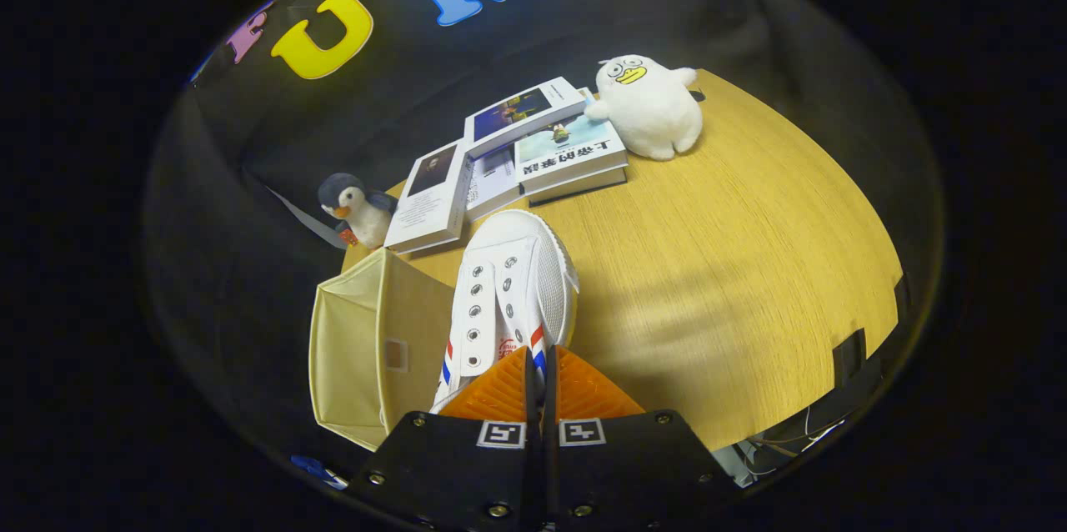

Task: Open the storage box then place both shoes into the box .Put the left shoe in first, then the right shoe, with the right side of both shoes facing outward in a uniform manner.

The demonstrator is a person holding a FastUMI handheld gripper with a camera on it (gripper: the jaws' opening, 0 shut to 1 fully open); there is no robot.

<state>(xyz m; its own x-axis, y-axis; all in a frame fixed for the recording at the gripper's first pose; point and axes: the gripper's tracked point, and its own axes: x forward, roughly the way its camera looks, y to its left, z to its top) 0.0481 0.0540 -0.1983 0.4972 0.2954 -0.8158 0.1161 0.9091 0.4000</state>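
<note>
A white canvas shoe (510, 298) with eyelets and red-and-blue stripes hangs from my gripper (540, 365), toe pointing away from me. Both fingers press together on the shoe's heel collar, so the gripper is shut on it. The shoe is lifted above the wooden table (733, 265). Just to the shoe's left stands the beige fabric storage box (367, 348), open, with its inner wall and a small tab showing. The shoe's left side overlaps the box's near edge. The second shoe is hidden from me.
Beyond the shoe lie several books (517, 157) in a loose pile. A white plush duck (650, 107) sits at the pile's right, and a small penguin toy (357, 211) stands by the box's far corner. Bare tabletop stretches right of the shoe.
</note>
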